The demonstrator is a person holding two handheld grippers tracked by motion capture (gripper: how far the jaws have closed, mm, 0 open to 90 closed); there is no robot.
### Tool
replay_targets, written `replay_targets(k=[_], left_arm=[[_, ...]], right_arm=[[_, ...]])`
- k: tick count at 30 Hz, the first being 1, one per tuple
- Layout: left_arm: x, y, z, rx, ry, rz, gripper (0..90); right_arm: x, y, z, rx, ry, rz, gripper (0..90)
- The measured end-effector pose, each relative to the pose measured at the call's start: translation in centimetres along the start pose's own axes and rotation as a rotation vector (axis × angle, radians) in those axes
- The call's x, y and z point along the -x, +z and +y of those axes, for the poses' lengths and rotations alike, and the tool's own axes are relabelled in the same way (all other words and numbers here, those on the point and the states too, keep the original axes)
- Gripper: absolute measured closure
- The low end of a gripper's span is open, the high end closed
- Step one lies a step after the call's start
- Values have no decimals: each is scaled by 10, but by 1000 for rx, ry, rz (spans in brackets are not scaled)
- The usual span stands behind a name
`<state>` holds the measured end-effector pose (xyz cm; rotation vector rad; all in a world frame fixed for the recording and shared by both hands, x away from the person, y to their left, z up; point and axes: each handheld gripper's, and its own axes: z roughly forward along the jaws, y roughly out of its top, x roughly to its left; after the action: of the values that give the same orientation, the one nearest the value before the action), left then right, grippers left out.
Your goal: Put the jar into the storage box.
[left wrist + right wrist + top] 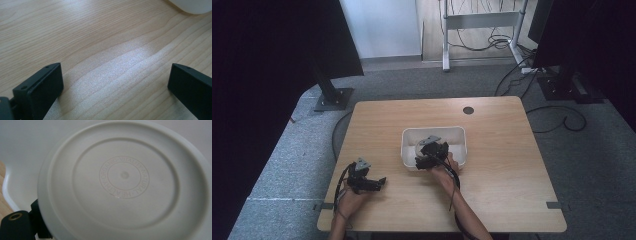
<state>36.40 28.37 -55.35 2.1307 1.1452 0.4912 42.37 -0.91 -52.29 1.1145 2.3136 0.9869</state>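
Wooden worktop [492,170] carries white tub [458,134]; round white lid [125,182] sits over tub, clamped at its edge by right gripper [430,150] fingers, hand at near rim. Left gripper [115,85] fingers wide apart, empty, low over worktop

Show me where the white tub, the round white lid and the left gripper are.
white tub [459,131]: high view, far rim.
round white lid [125,175]: right gripper view, centre of its embossed ring.
left gripper [115,85]: left gripper view, midway between its open jaws.
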Motion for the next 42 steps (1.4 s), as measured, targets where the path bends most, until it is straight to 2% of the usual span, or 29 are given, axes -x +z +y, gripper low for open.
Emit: replay_targets(k=[7, 15, 19, 22, 36, 42], left_arm=[[0, 0, 0, 0, -2, 0, 0], [0, 0, 0, 0, -2, 0, 0], [0, 0, 0, 1, -2, 0, 0], [0, 0, 0, 1, -2, 0, 0], [0, 0, 0, 1, -1, 1, 0], [0, 0, 0, 0, -1, 1, 0]], right_arm=[[4, 0, 0, -15, 35, 34, 93], [4, 0, 2, -28, 28, 41, 89], [5, 0, 2, -45, 23, 64, 44], [5, -1, 2, -34, 21, 78, 25], [5, -10, 2, -22, -29, 60, 37], [5, -14, 1, -12, -30, 62, 40]])
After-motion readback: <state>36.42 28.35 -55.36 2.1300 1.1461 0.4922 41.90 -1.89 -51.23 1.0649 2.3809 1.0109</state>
